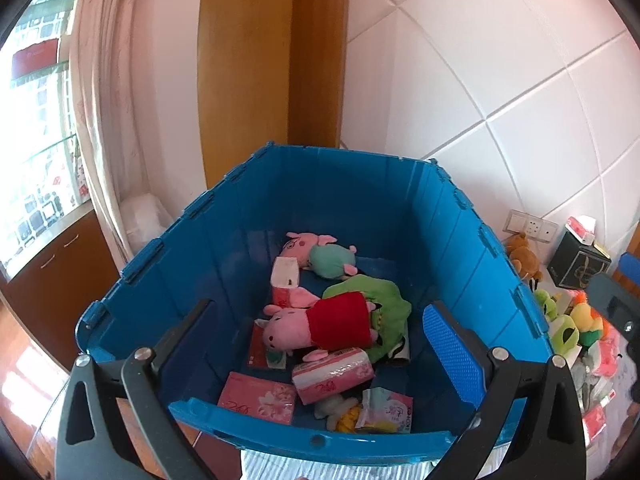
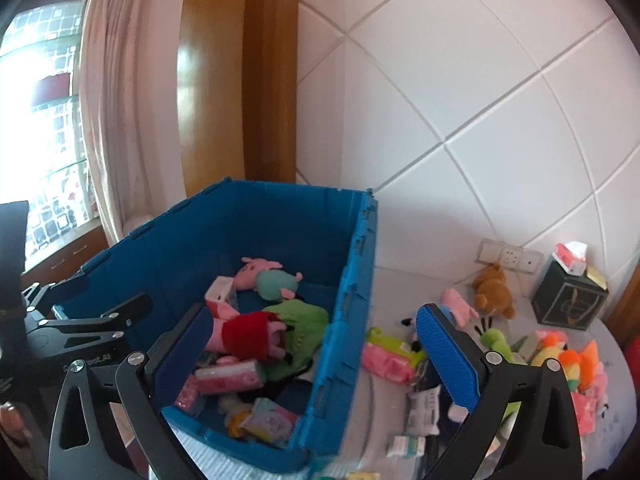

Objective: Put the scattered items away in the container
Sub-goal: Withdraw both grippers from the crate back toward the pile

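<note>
Both grippers hang wide open and empty — left gripper (image 1: 324,344) over the blue crate (image 1: 316,438), right gripper (image 2: 316,356) at its rim, presumably to fetch toys (image 2: 560,360) strewn alongside — several plush pigs (image 1: 320,324) already lie inside

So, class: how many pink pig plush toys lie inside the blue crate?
2. The pig in the teal dress lies near the far wall of the blue crate; the pig in the red dress lies mid-crate on a green plush. Others may be buried.

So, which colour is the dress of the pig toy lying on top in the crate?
Red. The pig toy in the blue crate shows best in the left wrist view.
</note>
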{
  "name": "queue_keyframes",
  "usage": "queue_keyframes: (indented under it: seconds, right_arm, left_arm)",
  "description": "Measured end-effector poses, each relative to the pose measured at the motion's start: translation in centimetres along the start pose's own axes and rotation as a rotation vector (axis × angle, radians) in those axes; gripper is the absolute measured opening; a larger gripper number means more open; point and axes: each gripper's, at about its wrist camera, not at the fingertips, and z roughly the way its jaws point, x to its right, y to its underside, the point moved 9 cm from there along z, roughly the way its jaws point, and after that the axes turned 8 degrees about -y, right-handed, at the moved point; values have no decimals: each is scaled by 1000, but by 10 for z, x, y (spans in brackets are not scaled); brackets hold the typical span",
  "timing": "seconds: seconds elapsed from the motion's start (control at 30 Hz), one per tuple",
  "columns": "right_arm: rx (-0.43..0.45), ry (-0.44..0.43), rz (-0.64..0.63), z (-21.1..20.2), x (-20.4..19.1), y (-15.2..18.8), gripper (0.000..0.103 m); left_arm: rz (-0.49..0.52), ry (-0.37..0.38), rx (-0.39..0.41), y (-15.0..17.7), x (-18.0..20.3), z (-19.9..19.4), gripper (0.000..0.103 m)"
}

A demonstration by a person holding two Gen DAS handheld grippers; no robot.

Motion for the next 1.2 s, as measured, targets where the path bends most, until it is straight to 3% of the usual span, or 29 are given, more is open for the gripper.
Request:
queue_keyframes:
  seconds: [0.2, 0.4, 0.53, 0.73, 0.87, 1.03, 1.17, 1.2]
  right_arm:
    - [72, 59, 53, -57, 53, 17, 103]
    - [80, 184, 147, -115, 149, 67, 103]
    - [18, 218, 203, -135, 207, 116, 103]
    - [-104, 166, 236, -140, 249, 191, 103]
    - [-208, 117, 254, -125, 253, 240, 103]
    - [-315, 50, 315, -92, 241, 295, 101]
    - [-403, -6, 338, -50, 210, 330, 61]
    - [-420, -20, 347, -39, 202, 337, 59]
  left_arm:
    - [15, -1, 21, 6, 28, -20, 103]
    - [47, 113, 50, 23, 95, -61, 103]
    - [71, 198, -5, 59, 158, -73, 103]
    - [161, 204, -74, 138, 228, -84, 103]
    - [197, 188, -153, 189, 239, -78, 103]
    - [272, 98, -215, 247, 231, -43, 102]
    - [267, 71, -309, 296, 216, -1, 91]
    - [255, 64, -335, 306, 211, 11, 90]
